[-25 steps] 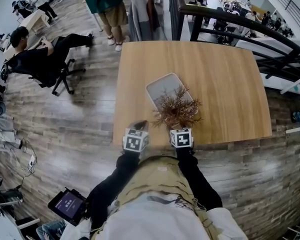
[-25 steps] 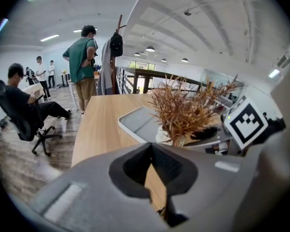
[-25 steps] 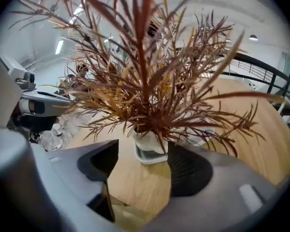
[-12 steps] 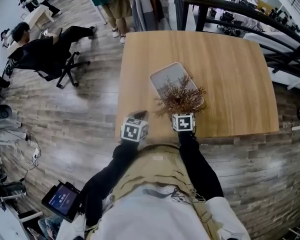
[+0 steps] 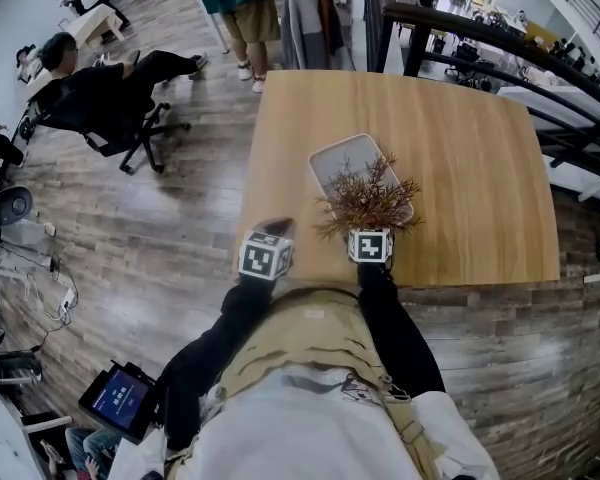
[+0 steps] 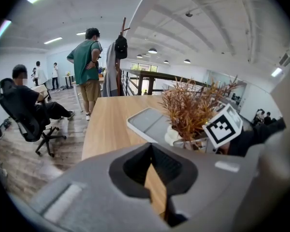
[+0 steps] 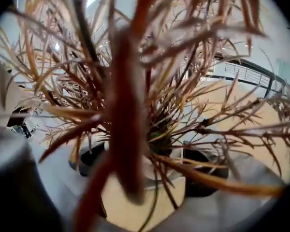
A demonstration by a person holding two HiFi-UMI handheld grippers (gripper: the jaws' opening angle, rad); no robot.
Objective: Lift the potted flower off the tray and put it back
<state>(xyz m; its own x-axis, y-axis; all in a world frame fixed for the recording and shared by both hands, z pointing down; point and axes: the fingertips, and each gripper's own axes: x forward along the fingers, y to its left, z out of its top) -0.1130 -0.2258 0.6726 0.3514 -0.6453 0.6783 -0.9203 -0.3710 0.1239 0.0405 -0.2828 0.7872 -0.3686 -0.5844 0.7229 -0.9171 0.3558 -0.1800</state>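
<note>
**Head view:** the potted flower (image 5: 368,200) sits at frame centre, over the lower end of the tray (image 5: 338,158). The right gripper (image 5: 368,232) is just below it, and the left gripper (image 5: 276,229) is well apart at lower left.

**Left gripper view:** jaws pressed together, nothing between them.

**Right gripper view:** jaws pinch the potted flower at its base, stems upright. The lift is judged to fall to this gripper.

The spiky, rust-brown dried potted flower (image 5: 365,200) in its small round white pot stands upright at the near end of the pale grey rectangular plastic tray (image 5: 340,158). The tray has rounded corners and lies flat, set slantwise. Whether the pot's base touches the tray cannot be told.
</note>
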